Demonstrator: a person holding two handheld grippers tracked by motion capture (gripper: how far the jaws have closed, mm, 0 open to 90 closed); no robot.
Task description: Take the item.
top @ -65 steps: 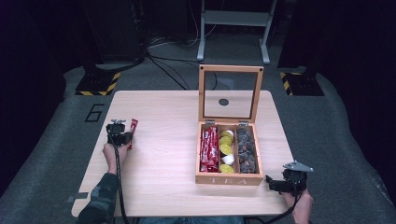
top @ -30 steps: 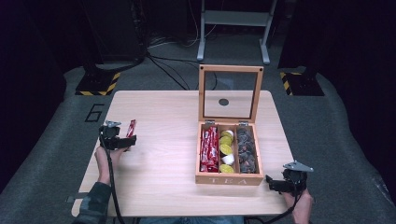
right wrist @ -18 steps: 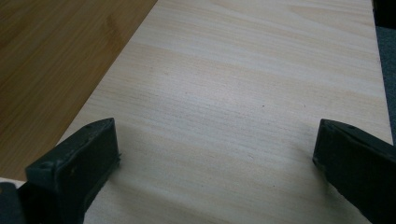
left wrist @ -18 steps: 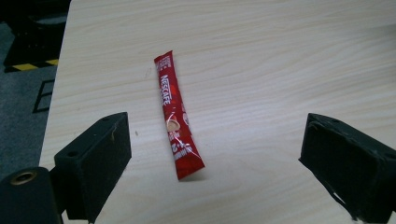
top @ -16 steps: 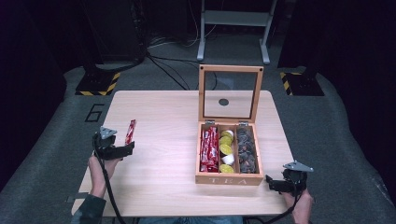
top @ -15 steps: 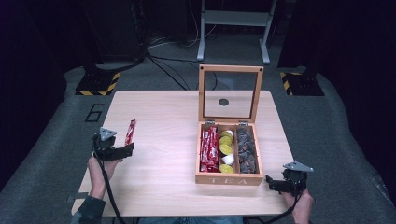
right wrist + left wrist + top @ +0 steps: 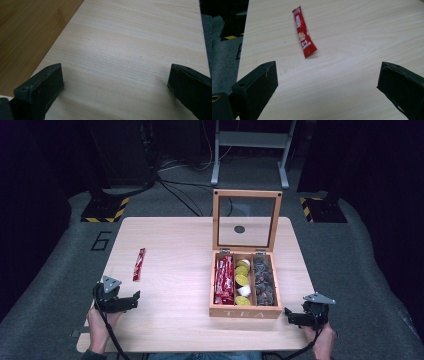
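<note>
A red sachet (image 7: 138, 264) lies flat on the pale wooden table (image 7: 175, 240), left of centre; in the left gripper view the sachet (image 7: 304, 41) rests a short way ahead of the jaws. My left gripper (image 7: 131, 301) is near the table's front left corner, open and empty (image 7: 325, 82). A wooden tea box (image 7: 245, 311) stands at the right with its glass lid (image 7: 246, 220) upright. It holds red sachets (image 7: 224, 279), yellow and white capsules (image 7: 242, 280) and dark packets (image 7: 263, 280). My right gripper (image 7: 291, 316) sits open by the box's front right corner (image 7: 115, 82).
The box's side wall (image 7: 30, 35) fills the left of the right gripper view. Beyond the table's far edge are grey floor, cables (image 7: 170, 185), a metal stand (image 7: 250, 150) and striped black-yellow bases (image 7: 105, 212).
My left gripper has let go of the red sachet and drawn back toward the front edge, jaws open. The sachet stays on the table. The right gripper has not moved.
</note>
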